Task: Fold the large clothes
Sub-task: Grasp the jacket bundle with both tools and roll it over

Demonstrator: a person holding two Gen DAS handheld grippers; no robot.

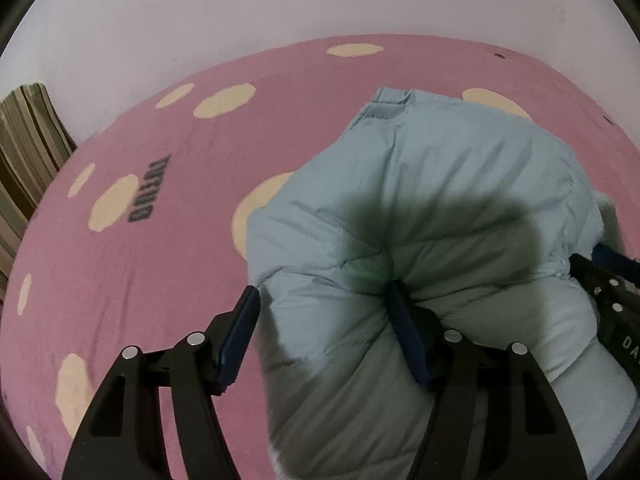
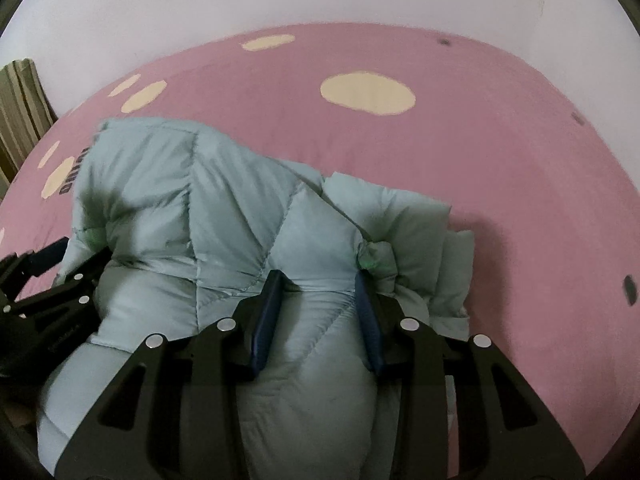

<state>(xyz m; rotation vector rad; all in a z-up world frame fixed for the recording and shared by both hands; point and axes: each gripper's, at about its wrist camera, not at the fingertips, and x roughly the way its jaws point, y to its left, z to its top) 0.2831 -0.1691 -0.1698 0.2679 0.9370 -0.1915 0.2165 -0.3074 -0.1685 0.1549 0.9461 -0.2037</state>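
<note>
The left gripper (image 1: pixel 322 308) stands wide, its fingers around a fold of the pale blue down jacket (image 1: pixel 420 200). The right gripper (image 2: pixel 318 286) stands narrower, pinching the jacket's quilted bulge on the pink bedsheet (image 2: pixel 500 184).

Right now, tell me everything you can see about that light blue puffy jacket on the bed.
The jacket is pale blue-green, quilted, with a smooth, down-filled look and diagonal stitch lines. It lies bunched on the pink spotted bedsheet, partly folded, with layered padded edges stacked at its right side. The left hand-held gripper straddles a thick bulge of it, jaws wide; the right hand-held gripper pinches a fold between its blue pads.
</note>
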